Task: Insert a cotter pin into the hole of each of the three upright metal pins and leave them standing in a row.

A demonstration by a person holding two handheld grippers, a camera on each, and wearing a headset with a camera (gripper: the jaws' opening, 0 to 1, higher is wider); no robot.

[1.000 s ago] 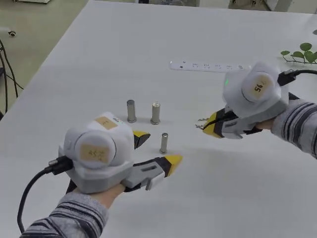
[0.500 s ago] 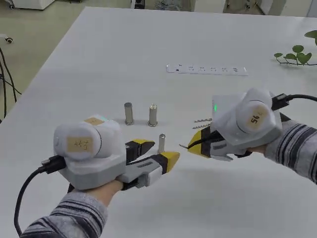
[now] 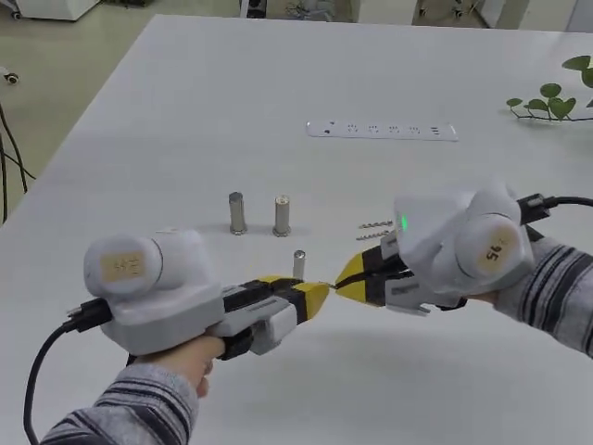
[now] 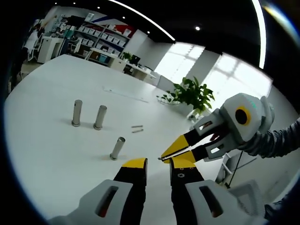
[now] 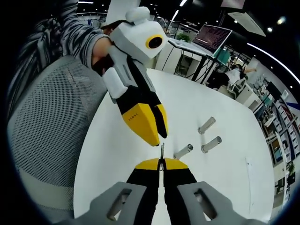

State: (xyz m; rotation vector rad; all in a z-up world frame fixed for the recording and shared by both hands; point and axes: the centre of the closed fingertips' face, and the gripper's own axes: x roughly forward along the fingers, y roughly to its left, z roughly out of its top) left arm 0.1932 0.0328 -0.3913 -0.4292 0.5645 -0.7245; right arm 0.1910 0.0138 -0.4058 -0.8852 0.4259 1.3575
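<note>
While my right gripper (image 5: pixel 161 162) clamps the cotter pin (image 5: pixel 162 150) pointing left, my slightly parted, empty left gripper (image 4: pixel 158 164) faces its tip.

Worktop (image 3: pixel 185 111): carries everything below.
Rear left metal pin (image 3: pixel 237 212): upright, beside the rear right metal pin (image 3: pixel 282 214).
Front metal pin (image 3: pixel 299 263): upright, nearer the person, slightly right of that pair.
Loose cotter pins (image 3: pixel 375 229): lying right of the metal pins.
Power strip (image 3: pixel 382 131): well behind them.
Plant (image 3: pixel 547 100): far right.
Left claw (image 3: pixel 315 292), right claw (image 3: pixel 345 275): tips facing, close together, before the front metal pin.
Held cotter pin (image 5: pixel 162 152): between the right claw's jaws.
</note>
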